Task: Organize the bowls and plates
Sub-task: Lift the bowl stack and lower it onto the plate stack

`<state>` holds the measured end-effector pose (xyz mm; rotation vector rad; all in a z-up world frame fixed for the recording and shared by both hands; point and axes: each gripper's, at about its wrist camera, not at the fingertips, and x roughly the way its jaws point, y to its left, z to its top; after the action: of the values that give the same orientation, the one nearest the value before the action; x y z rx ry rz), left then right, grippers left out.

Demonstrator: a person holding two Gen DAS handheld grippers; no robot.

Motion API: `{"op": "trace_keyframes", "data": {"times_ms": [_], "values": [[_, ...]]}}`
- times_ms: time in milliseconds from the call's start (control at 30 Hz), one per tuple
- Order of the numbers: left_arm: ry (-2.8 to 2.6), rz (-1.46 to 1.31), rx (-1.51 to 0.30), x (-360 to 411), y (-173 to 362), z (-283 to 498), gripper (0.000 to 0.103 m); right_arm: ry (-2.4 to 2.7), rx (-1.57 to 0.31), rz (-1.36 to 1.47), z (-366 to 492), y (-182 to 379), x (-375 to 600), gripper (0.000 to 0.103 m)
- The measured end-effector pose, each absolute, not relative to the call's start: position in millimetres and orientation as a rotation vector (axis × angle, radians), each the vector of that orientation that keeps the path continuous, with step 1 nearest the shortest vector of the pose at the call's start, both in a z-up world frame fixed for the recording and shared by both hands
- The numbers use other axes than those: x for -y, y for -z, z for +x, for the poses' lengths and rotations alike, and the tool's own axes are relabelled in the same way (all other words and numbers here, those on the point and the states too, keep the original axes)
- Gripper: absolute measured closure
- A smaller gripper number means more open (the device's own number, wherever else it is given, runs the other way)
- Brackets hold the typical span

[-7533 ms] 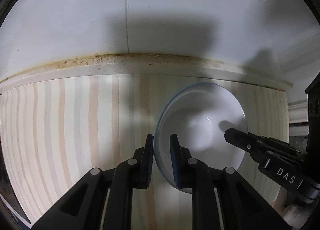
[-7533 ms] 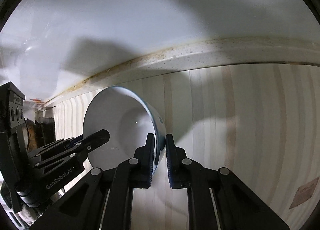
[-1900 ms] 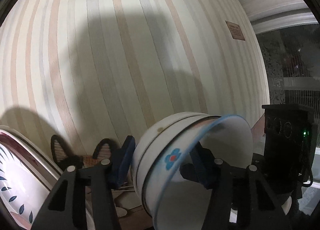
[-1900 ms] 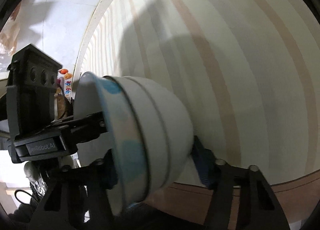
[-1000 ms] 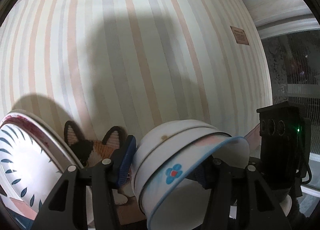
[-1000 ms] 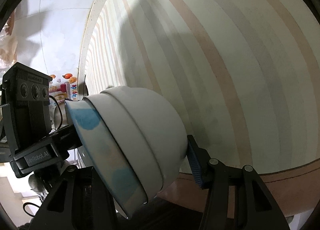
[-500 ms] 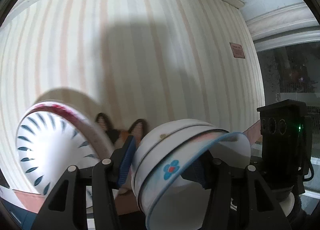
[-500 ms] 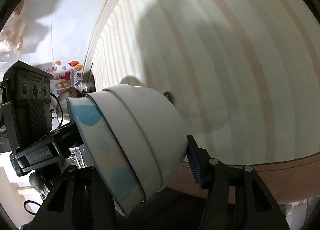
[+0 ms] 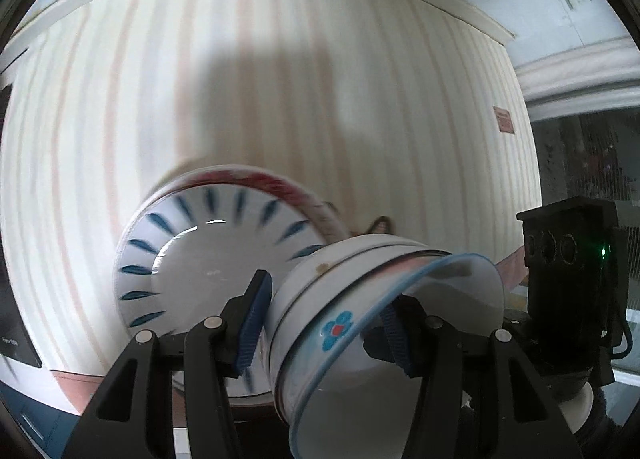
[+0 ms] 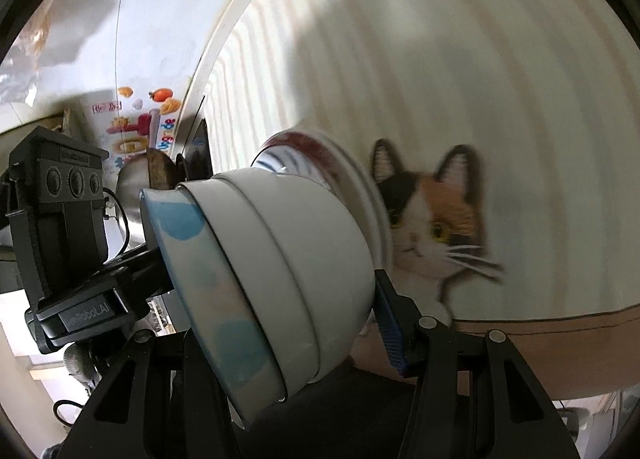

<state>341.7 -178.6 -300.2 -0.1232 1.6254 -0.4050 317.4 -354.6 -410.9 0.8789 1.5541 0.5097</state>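
Left gripper (image 9: pixel 326 323) and right gripper (image 10: pixel 256 323) each stand part-open, clamped across the same nested stack of white ceramic bowls (image 10: pixel 280 275), innermost bowl blue-rimmed with a blue flower motif (image 9: pixel 338 329). The stack is carried tilted, clear of the striped cloth-covered counter (image 9: pixel 280 79). Beyond it rests a white plate with blue leaf marks (image 9: pixel 208 259), beside a printed calico cat (image 10: pixel 436 219).

Nested bowls (image 9: pixel 372 299) in front of plates (image 9: pixel 224 259), cat picture (image 10: pixel 436 227) on cloth (image 9: pixel 280 99) behind
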Motion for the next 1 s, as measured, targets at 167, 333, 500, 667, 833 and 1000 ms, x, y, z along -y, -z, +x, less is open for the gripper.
{"op": "trace_keyframes", "data": {"times_ms": [167, 333, 500, 667, 833, 1000], "values": [[0.381, -0.159, -1.629, 150.0, 306.9, 343.3, 0.052, -0.536, -1.574, 0.844, 321.7, 411.3, 326.4, 0.049], [0.363, -0.183, -1.638, 131.3, 318.4, 346.7, 0.052, -0.544, -1.599, 0.807, 327.0, 417.9, 302.9, 0.049], [0.354, -0.207, -1.65, 122.5, 328.1, 350.5, 0.052, -0.536, -1.619, 0.786, 331.5, 425.9, 290.1, 0.049], [0.36, -0.213, -1.652, 111.0, 332.8, 355.6, 0.052, -0.521, -1.633, 0.772, 336.6, 430.3, 280.2, 0.049], [0.354, -0.213, -1.657, 107.9, 338.4, 358.5, 0.052, -0.506, -1.639, 0.764, 343.2, 433.5, 269.1, 0.049], [0.354, -0.188, -1.659, 110.4, 341.8, 358.2, 0.052, -0.491, -1.646, 0.759, 347.9, 437.3, 262.4, 0.049]]}}
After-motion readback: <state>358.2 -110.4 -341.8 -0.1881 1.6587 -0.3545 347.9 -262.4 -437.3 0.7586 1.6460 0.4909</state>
